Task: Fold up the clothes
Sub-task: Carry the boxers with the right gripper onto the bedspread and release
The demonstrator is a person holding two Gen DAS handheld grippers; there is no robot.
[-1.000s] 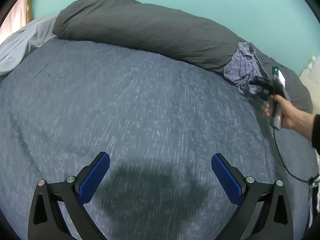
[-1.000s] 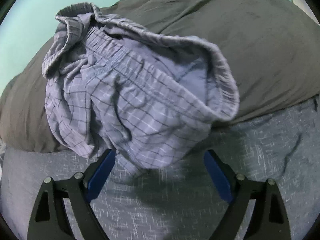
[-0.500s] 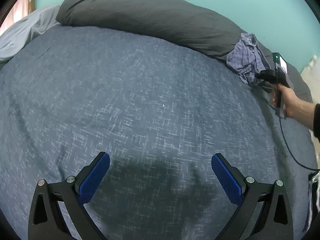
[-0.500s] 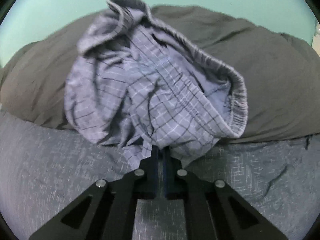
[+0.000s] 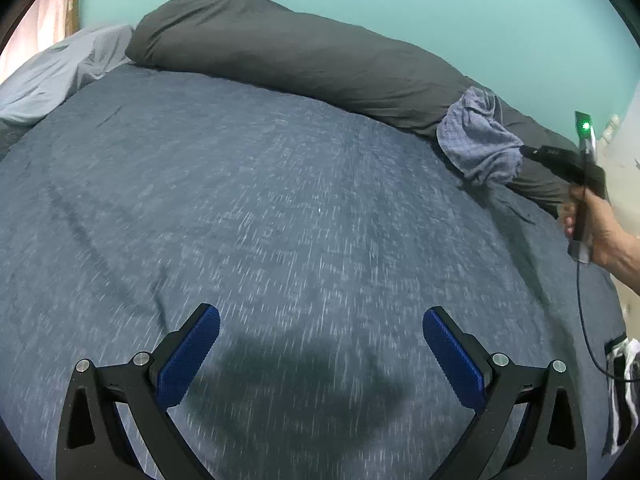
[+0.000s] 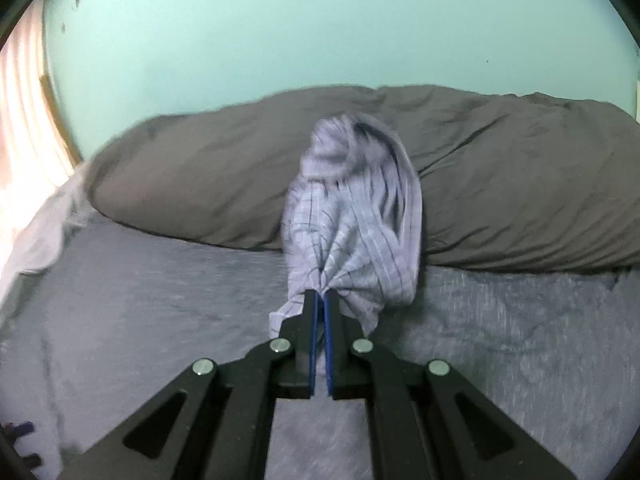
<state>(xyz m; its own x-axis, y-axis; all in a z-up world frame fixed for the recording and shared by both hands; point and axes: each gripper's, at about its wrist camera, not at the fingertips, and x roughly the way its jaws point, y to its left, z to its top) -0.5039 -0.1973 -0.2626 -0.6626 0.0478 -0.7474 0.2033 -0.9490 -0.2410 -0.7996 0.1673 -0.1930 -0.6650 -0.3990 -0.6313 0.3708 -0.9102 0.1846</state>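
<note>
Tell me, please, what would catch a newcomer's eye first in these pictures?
Most striking is the bunched pale blue checked shorts, pinched at one edge by the shut right hand-held gripper and hanging in front of the long dark grey duvet roll at the far edge of the bed. Next comes the left hand-held gripper, its blue pads wide apart and empty over the speckled blue bedspread.

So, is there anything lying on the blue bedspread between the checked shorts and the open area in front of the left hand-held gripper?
Nothing visible. The right hand-held gripper is shut on the checked shorts beside the grey duvet roll. The blue bedspread from there to the open left hand-held gripper shows only wrinkles.
</note>
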